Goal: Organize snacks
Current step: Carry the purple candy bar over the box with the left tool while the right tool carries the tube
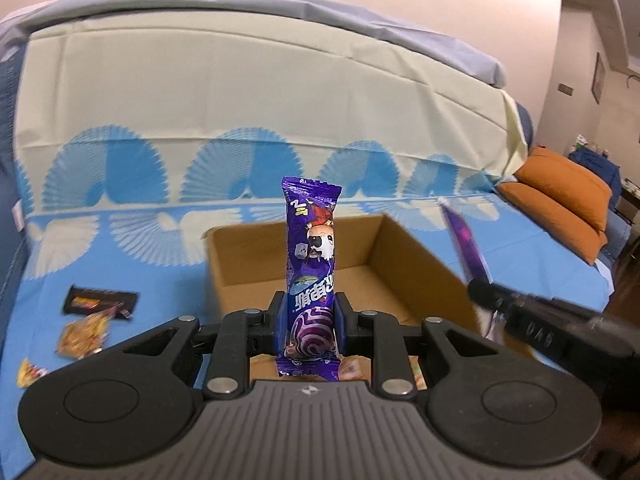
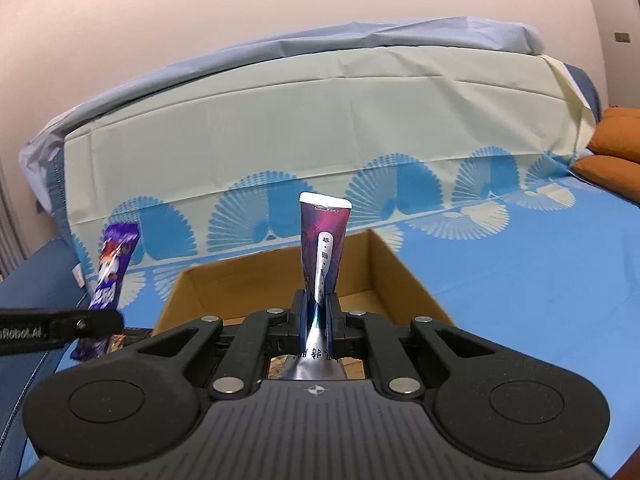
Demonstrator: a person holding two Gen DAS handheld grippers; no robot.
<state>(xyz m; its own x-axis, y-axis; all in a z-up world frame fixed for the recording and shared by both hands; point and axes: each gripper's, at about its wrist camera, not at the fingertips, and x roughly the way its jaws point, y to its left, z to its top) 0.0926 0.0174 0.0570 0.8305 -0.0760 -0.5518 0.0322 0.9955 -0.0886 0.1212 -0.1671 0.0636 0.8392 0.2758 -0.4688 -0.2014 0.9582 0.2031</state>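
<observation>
My left gripper (image 1: 310,312) is shut on a purple snack bar (image 1: 310,248) that stands upright between its pads, just in front of the open cardboard box (image 1: 416,268). My right gripper (image 2: 318,312) is shut on a thin purple-magenta packet (image 2: 323,240), pinched flat at its lower part, also in front of the box (image 2: 404,280). Each view shows the other gripper from the side: the right one (image 1: 480,288) with its packet (image 1: 464,248) at right, the left one (image 2: 112,322) with the purple bar (image 2: 114,264) at left. Both hover near the box's front rim.
A blue cloth with white fan pattern (image 1: 120,260) covers the surface. Loose snacks lie at left: a black packet (image 1: 100,300), an orange-yellow one (image 1: 84,334) and a small yellow one (image 1: 30,372). Orange cushions (image 1: 560,208) sit at far right. A draped backrest (image 2: 320,120) rises behind the box.
</observation>
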